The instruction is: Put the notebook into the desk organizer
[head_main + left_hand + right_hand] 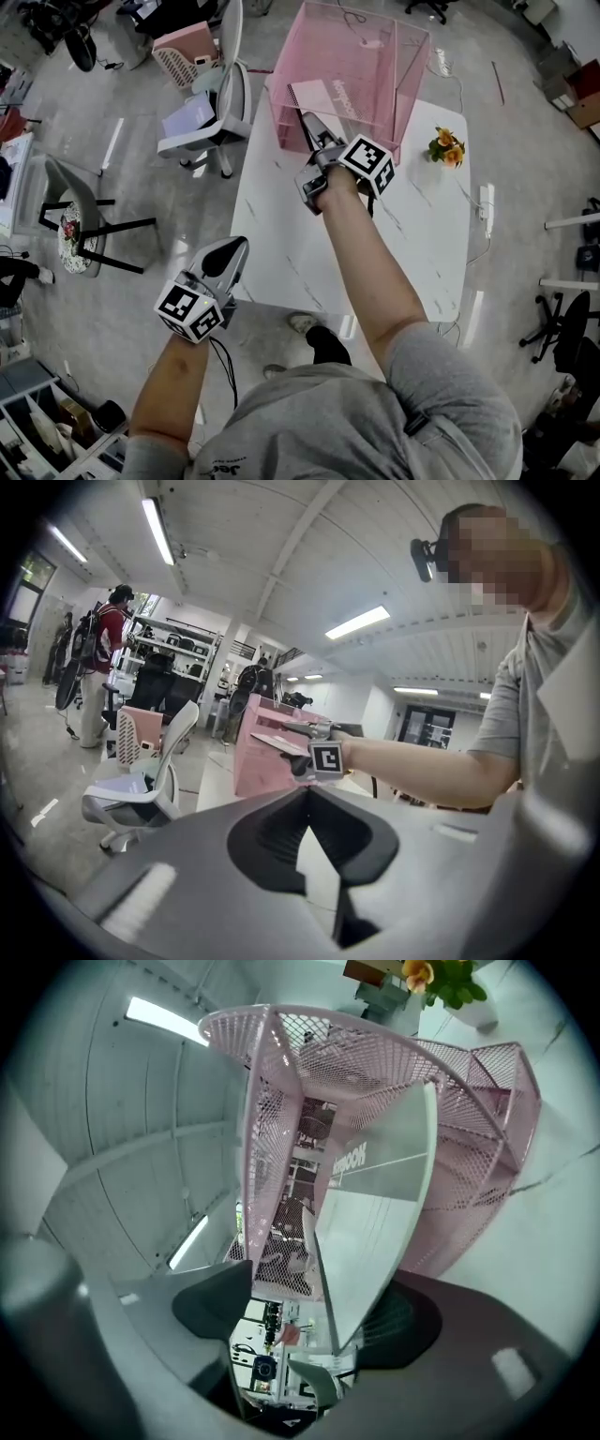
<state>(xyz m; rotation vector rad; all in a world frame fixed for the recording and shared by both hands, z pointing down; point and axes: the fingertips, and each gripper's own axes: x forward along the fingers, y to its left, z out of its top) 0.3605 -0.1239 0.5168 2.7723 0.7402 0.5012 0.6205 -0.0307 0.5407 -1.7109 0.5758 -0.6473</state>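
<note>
The notebook (pixel 323 97), pale with a dark title, stands on edge inside the pink mesh desk organizer (pixel 375 56) at the far side of the white table (pixel 422 244). My right gripper (pixel 307 120) reaches into the organizer's open front and is open. In the right gripper view the notebook (pixel 375 1213) rests against one jaw while the other jaw stands clear of it, with the organizer (pixel 281 1101) mesh behind. My left gripper (pixel 236 246) hovers off the table's near left corner, shut and holding nothing. The left gripper view shows its tips (pixel 306 794) closed together.
A small pot of orange flowers (pixel 446 146) stands on the table right of the organizer. A power strip (pixel 486 208) hangs at the table's right edge. An office chair (pixel 211 117) stands left of the table, and another chair (pixel 80 220) further left. A person (pixel 98 667) stands far off.
</note>
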